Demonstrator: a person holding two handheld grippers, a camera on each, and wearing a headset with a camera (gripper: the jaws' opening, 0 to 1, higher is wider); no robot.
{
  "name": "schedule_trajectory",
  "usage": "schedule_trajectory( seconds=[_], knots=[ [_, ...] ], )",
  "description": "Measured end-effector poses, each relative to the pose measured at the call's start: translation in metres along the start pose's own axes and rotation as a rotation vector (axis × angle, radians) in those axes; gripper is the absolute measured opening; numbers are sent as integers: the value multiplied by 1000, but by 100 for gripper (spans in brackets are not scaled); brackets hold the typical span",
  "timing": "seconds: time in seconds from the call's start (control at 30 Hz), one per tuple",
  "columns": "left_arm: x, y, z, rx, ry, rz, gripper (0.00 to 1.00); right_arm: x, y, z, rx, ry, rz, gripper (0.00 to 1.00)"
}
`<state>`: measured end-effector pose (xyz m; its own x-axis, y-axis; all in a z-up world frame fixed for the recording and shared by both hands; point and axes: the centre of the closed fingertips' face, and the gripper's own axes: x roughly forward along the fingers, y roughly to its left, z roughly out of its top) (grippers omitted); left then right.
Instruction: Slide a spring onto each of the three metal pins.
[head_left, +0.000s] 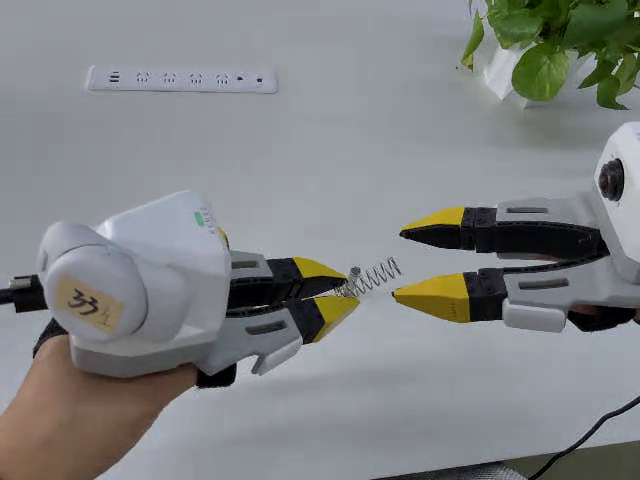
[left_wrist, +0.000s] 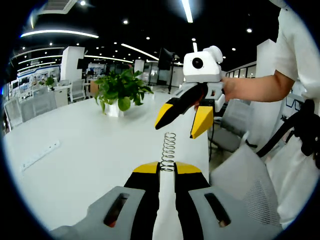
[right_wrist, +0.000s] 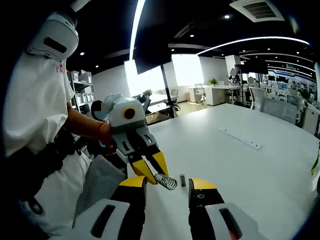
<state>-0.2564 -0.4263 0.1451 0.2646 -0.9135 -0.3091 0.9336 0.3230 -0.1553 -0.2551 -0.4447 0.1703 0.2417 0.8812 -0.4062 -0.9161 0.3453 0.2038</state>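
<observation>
Left claw (head_left: 343, 288) pinches spring (head_left: 379, 273)

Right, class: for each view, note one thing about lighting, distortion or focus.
Head view: soft, even light, only faint shadows on the table, spring sharp. Left gripper view: fisheye bends the table edge; strip lights glare against a dark ceiling. Right gripper view: window blown out white.

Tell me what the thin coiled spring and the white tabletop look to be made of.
The thin coiled spring: bare metal wire, probably steel; silvery grey with small glints along the coils. The white tabletop: likely laminate or painted board; smooth, satin, soft shadows, no visible grain.
</observation>
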Motion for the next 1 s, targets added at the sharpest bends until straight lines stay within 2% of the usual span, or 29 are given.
schedule_trajectory(
  seconds=[0.43,0.6,1.0],
  knots=[
    [-6,-5,16,-24,-84,-27,7,0,7,9,50,-24,40,13],
    [-7,-6,17,-23,-91,-32,7,-1,10,15,65,-48,54,9],
    [-5,-9,15,-22,-88,-45,7,0,14,17,37,-34,64,7]
  ],
)
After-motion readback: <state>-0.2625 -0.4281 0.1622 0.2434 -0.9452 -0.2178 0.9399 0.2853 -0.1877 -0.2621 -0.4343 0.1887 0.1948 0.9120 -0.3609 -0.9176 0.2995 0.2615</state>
